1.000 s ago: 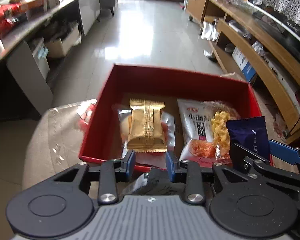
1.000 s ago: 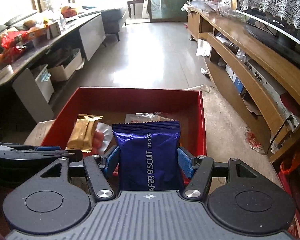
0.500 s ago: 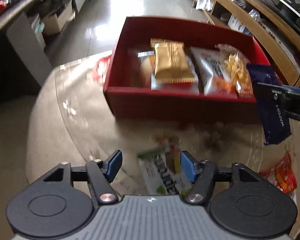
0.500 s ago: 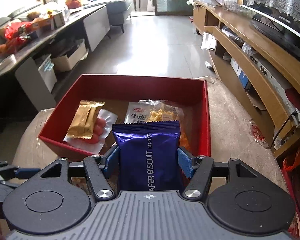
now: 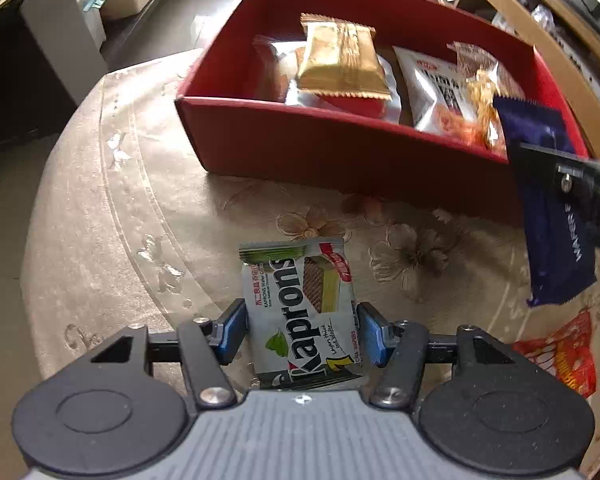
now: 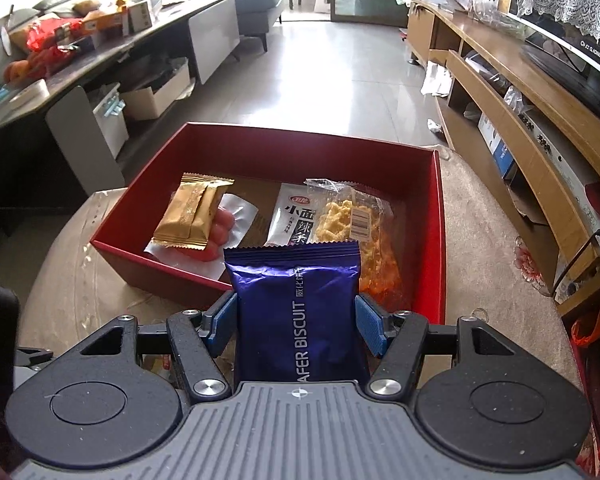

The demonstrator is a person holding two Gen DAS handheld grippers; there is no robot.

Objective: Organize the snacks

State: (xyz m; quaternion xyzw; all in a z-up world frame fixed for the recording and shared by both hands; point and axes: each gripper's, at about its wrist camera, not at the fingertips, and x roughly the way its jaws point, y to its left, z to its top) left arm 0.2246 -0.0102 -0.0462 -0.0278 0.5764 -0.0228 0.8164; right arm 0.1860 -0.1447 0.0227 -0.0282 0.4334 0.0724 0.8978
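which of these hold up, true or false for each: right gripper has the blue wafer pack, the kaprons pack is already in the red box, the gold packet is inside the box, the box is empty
1. The right gripper holds the blue wafer biscuit pack. True.
2. The green Kaprons pack is already in the red box. False: it lies on the table in front of the box, between the fingers of the left gripper, whose jaws have just been closing.
3. The gold packet lies inside the box. True.
4. The box is empty. False: it holds the gold packet, a white packet with red print and others.
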